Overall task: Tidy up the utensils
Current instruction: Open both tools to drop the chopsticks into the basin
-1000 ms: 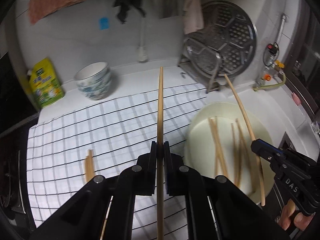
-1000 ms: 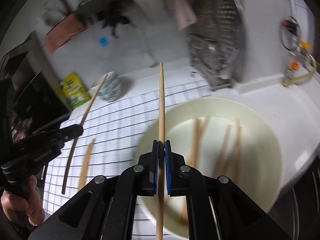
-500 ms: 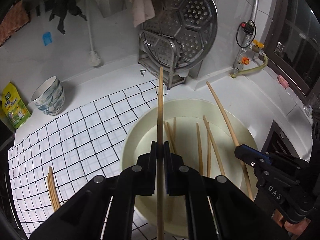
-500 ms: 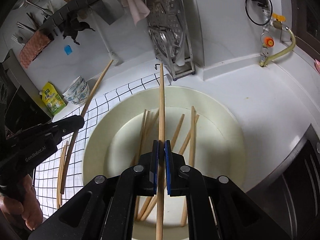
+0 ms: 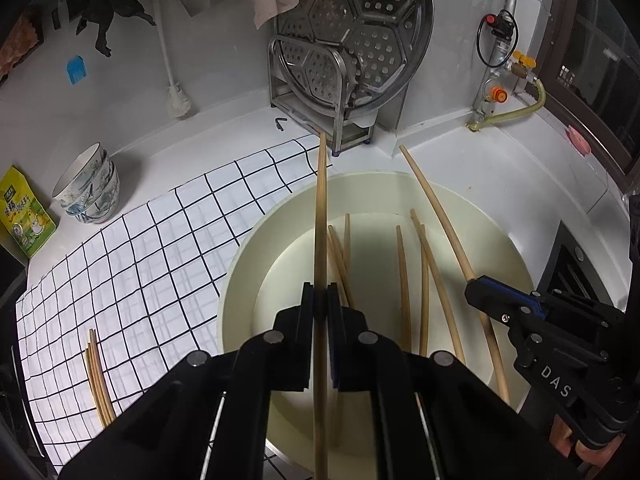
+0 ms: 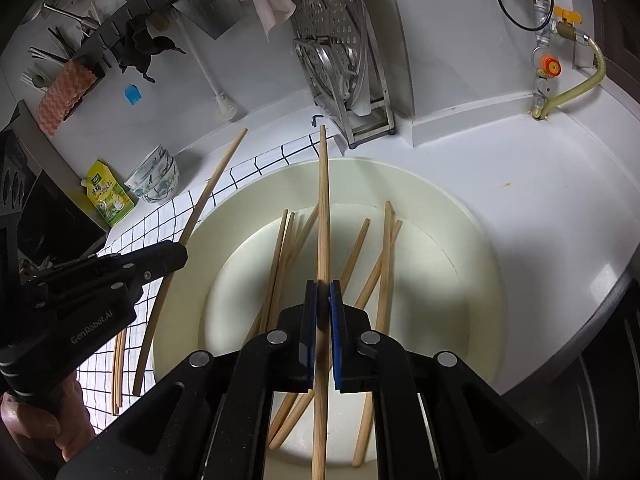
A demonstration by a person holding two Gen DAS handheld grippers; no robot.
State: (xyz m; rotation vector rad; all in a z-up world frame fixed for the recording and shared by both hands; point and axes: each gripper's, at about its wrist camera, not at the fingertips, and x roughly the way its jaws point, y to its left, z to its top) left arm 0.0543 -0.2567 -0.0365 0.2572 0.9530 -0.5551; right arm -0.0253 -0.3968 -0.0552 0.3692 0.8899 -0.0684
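My left gripper (image 5: 320, 304) is shut on one wooden chopstick (image 5: 321, 208) and holds it over the left side of a cream basin (image 5: 248, 240). My right gripper (image 6: 323, 304) is shut on another chopstick (image 6: 323, 200) above the same basin (image 6: 480, 248). Several loose chopsticks (image 6: 376, 256) lie in the basin, also in the left wrist view (image 5: 404, 280). A few chopsticks (image 5: 98, 376) lie together on the checked cloth (image 5: 160, 248). Each gripper shows in the other's view, the right (image 5: 472, 294) and the left (image 6: 178, 250).
A steel rack with a perforated steamer tray (image 5: 352, 40) stands behind the basin. Stacked bowls (image 5: 88, 188) and a yellow-green packet (image 5: 24, 216) sit at the far left. A gas valve and hose (image 5: 508, 92) are at the back right. The counter edge runs along the right.
Both grippers have moved right from the checked cloth to over the basin, each still holding its chopstick. The view has steadied over the last half second.
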